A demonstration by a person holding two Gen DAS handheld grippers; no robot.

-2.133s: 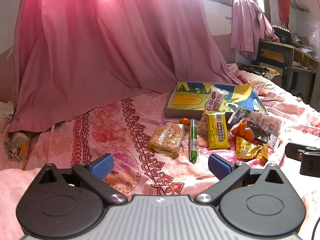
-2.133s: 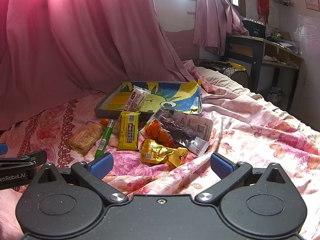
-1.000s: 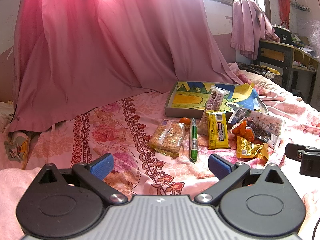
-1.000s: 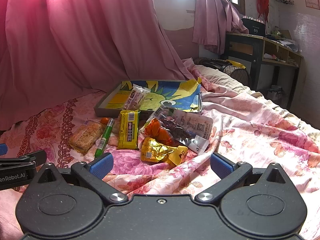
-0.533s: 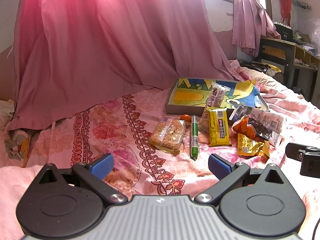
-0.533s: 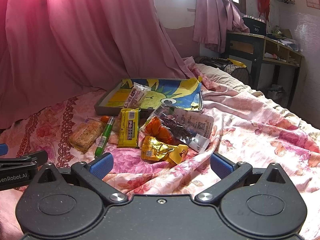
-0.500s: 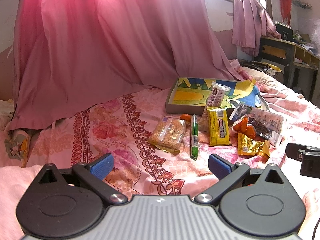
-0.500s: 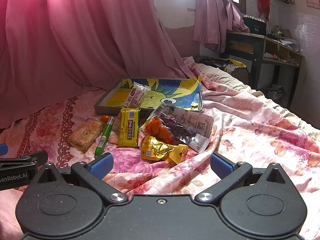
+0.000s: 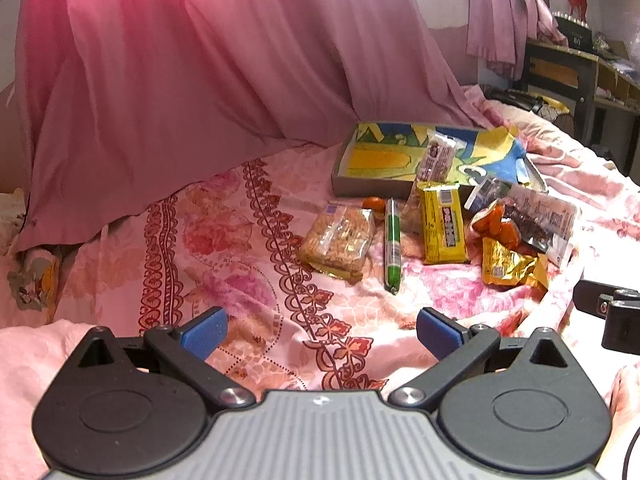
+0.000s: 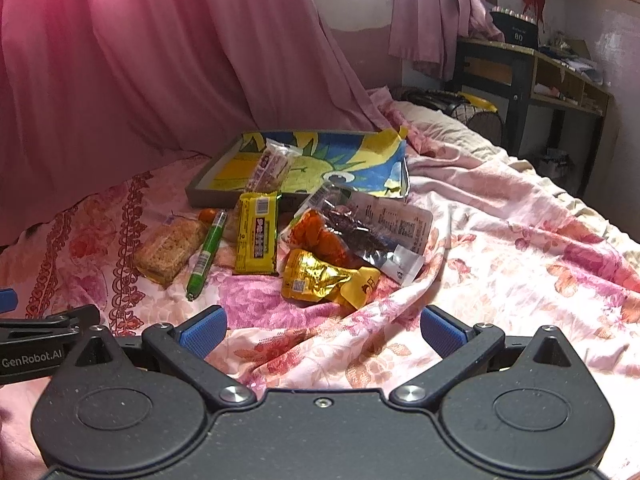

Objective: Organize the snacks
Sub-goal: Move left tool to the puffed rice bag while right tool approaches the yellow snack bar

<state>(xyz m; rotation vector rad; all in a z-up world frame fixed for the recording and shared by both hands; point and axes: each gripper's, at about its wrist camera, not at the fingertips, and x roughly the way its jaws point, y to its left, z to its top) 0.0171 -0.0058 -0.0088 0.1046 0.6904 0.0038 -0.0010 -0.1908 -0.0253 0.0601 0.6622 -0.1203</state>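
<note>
While you look through the left wrist view, your left gripper (image 9: 320, 330) hangs low over the bed (image 9: 224, 248) with jaws spread and empty, lined up with the green stick (image 9: 392, 244) and the oat bar (image 9: 338, 240). Both lie loose in front of the printed tray (image 9: 384, 160), probably their destination.

From the right wrist view, your right gripper (image 10: 322, 328) is likewise spread and holding nothing, facing the gold pouch (image 10: 320, 276), the nearest snack. The yellow bar (image 10: 257, 234) lies flat just beyond, while one clear packet (image 10: 272, 168) leans over the tray's front rim.
</note>
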